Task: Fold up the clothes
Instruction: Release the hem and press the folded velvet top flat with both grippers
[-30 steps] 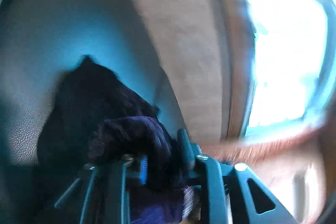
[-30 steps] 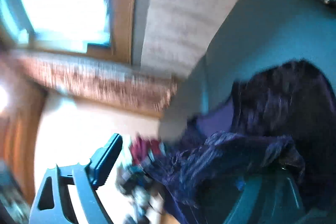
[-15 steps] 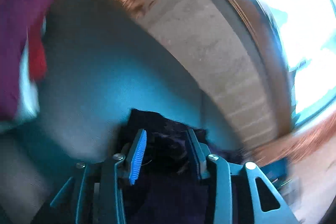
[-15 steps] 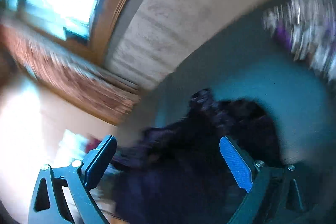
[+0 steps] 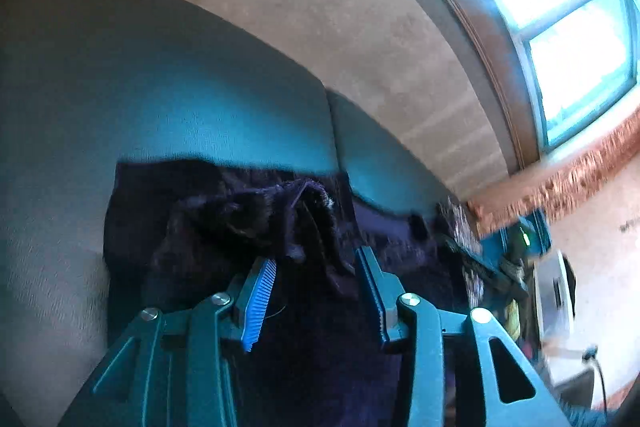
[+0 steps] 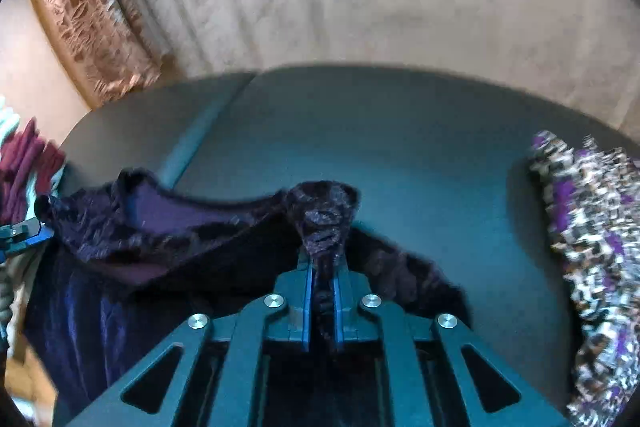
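A dark purple velvet garment (image 5: 224, 227) lies rumpled on the teal-grey sofa cushion (image 5: 160, 99). My left gripper (image 5: 316, 291) hovers just over it, open, its blue pads (image 5: 260, 291) wide apart with a loose fold lying between them but not pinched. In the right wrist view the same garment (image 6: 160, 227) stretches off to the left. My right gripper (image 6: 323, 269) is shut on a bunched corner of it (image 6: 326, 215), which sticks up past the fingertips.
A folded purple, black and white patterned garment (image 6: 592, 247) lies on the cushion to the right. Maroon clothes (image 6: 24, 167) sit at the left edge. A beige wall (image 6: 360, 7), a brown curtain (image 6: 92, 27) and a bright window (image 5: 560, 7) stand behind the sofa.
My left gripper has let go of the dark garment and now stands open over it. My right gripper, wide open half a second ago, has shut on a corner of the garment.
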Demonstrator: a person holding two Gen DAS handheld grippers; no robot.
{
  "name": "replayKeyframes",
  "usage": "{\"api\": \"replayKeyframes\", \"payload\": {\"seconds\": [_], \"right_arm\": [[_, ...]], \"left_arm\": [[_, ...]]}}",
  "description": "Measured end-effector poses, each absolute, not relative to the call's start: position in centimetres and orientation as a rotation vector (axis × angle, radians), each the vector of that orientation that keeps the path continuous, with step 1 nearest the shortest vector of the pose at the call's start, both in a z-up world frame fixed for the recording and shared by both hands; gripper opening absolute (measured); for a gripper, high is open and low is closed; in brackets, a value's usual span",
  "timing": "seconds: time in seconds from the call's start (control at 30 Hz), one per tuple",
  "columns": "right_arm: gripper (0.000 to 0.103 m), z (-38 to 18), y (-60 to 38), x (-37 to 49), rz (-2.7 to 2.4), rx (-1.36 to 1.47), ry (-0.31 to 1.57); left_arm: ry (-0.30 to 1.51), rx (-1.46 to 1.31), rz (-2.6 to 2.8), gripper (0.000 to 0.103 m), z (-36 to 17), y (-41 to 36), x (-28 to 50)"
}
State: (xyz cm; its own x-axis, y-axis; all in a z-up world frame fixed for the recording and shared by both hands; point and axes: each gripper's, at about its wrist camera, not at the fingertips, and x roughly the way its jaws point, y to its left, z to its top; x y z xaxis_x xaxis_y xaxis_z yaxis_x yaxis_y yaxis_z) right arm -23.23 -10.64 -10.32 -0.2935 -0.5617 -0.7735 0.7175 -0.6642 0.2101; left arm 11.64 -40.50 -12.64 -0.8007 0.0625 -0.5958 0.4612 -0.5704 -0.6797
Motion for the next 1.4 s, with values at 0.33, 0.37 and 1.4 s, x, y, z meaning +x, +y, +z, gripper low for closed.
{"api": "replayKeyframes", "payload": {"seconds": [0.33,0.37,1.4], "right_arm": [[0.032,-12.9,-9.1,-25.2,-2.076,1.167,0.083],[0.046,-12.9,-9.3,-25.0,-2.057,1.151,0.087],[0.103,-13.3,-12.1,-22.6,-1.981,1.069,0.265]], "left_arm": [[1.283,0.599,-2.359,0.055,-10.4,-43.3,16.6],[1.226,0.634,-2.355,0.055,-10.3,-43.2,17.1],[1.159,0.898,-2.155,0.01,-14.7,-44.6,18.9]]}}
